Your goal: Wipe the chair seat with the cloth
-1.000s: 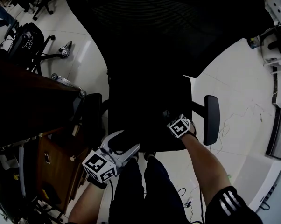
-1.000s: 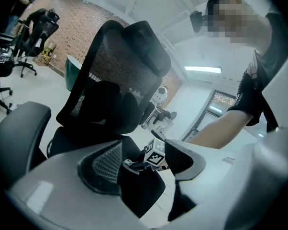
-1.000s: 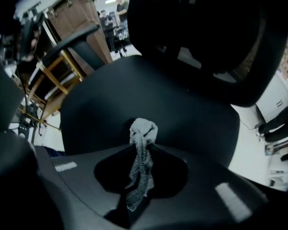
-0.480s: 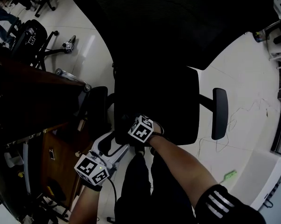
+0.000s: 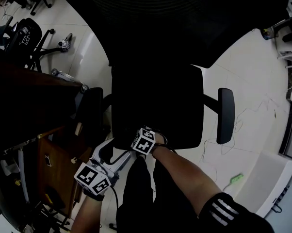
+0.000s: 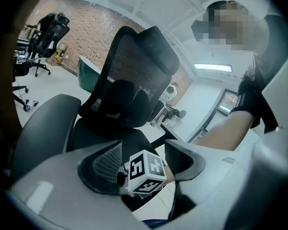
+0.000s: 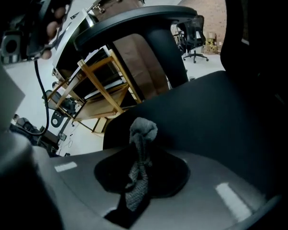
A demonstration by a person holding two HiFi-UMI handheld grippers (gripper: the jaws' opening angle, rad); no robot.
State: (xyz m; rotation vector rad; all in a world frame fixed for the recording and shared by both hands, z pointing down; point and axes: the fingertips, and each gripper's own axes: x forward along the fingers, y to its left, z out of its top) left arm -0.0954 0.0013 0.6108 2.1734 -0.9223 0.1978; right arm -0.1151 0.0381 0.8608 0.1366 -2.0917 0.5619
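Nearest to us, our left claw (image 5: 120, 152) hangs off the near left corner of the chair seat (image 5: 158, 98). Its jaws stand apart with nothing gripped, and only the marker cube (image 6: 144, 172) of the other tool shows through the gap. Just beyond it, our right claw (image 7: 140, 163) sits at the near edge of the seat. Its jaws are pressed together on the cloth (image 7: 143, 127), a grey, knitted-looking rag twisted into a rope, with a bunched knob poking out ahead of the tips.

We judge the wiping to be under way at the near left part of the seat, though we cannot tell whether the knob touches the pad. The next stroke calls for pressing the bunch down flat and dragging it right and farther in, where most of the seat's area lies.

The seat is a broad, dark, smooth-looking pad with rounded corners. To its right stands a slim padded armrest (image 5: 225, 115). At the far end rises the curved mesh backrest (image 6: 134, 71), above a pale glossy floor (image 5: 252, 76).
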